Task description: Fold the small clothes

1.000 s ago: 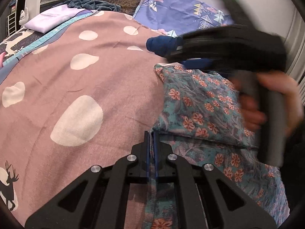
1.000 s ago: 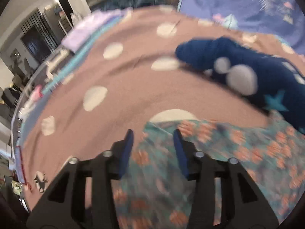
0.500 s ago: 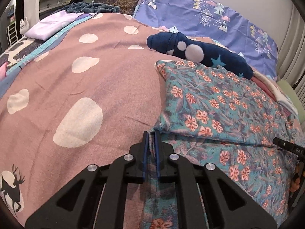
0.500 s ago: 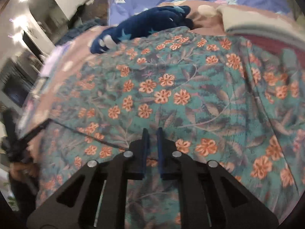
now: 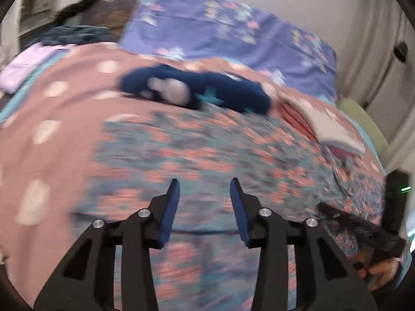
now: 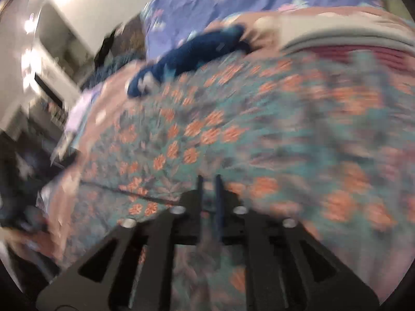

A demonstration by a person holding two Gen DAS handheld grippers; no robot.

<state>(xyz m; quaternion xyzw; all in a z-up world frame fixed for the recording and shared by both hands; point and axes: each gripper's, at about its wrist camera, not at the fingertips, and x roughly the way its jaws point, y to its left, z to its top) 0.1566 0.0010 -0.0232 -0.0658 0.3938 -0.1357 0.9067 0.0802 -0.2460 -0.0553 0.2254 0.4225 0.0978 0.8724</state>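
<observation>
A teal garment with orange flowers (image 5: 207,150) (image 6: 233,119) lies folded over itself on the pink spotted blanket (image 5: 52,129). My left gripper (image 5: 205,189) hovers over its near part. Its jaws are opening and nothing is between them. My right gripper (image 6: 209,181) sits at the garment's fold line. Its jaws are starting to open but show only a narrow gap with floral cloth in it. In the left wrist view a person's hand (image 5: 381,272) holds the right gripper's black body at the lower right. Both views are blurred by motion.
A navy soft item with white dots and a star (image 5: 202,90) (image 6: 197,54) lies beyond the garment. A folded white and pink stack (image 5: 324,121) (image 6: 337,36) sits to its right. A purple patterned sheet (image 5: 233,33) covers the bed's far end, with a lilac cloth (image 5: 23,67) at far left.
My left gripper was shut on the garment's near edge; it has let go, opened and moved right. My right gripper swung from the far corner to the fold and shut there.
</observation>
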